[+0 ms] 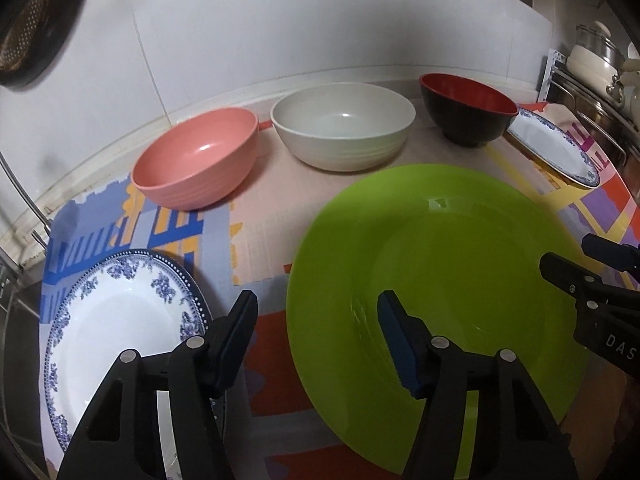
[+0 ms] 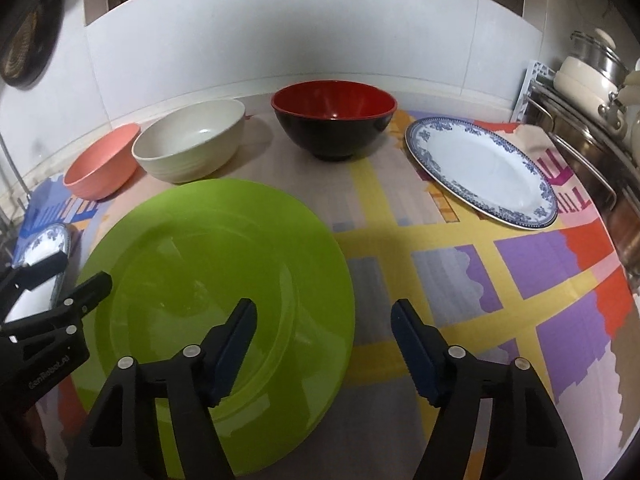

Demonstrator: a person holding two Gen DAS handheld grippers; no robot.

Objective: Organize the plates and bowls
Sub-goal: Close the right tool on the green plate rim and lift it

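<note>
Nothing looks sorted yet. Left to right, a blue-patterned white china plate [image 1: 120, 332], round lime-green plastic plate [image 1: 432, 304] and second blue-patterned plate [image 2: 480, 170] lie apart; 3 bowls, pink [image 1: 198, 158], cream [image 1: 344, 124] and red-black [image 2: 334, 122], line the white-tiled wall. Left gripper [image 1: 316, 340] and right gripper [image 2: 324, 344] gape half-open, holding nothing, above a colourful patterned mat [image 2: 500, 280].

A large lime-green round plate [image 2: 212, 280] fills the worktop's middle. Behind it, a pink ribbed bowl [image 1: 196, 160], a cream ribbed bowl [image 1: 344, 128] and a black bowl with red inside [image 2: 334, 124] line the white tiled wall [image 2: 280, 40], seemingly with narrow gaps. Bare patterned mat [image 2: 460, 280] lies open between the green plate and the blue-rimmed white plate [image 2: 480, 172].
</note>
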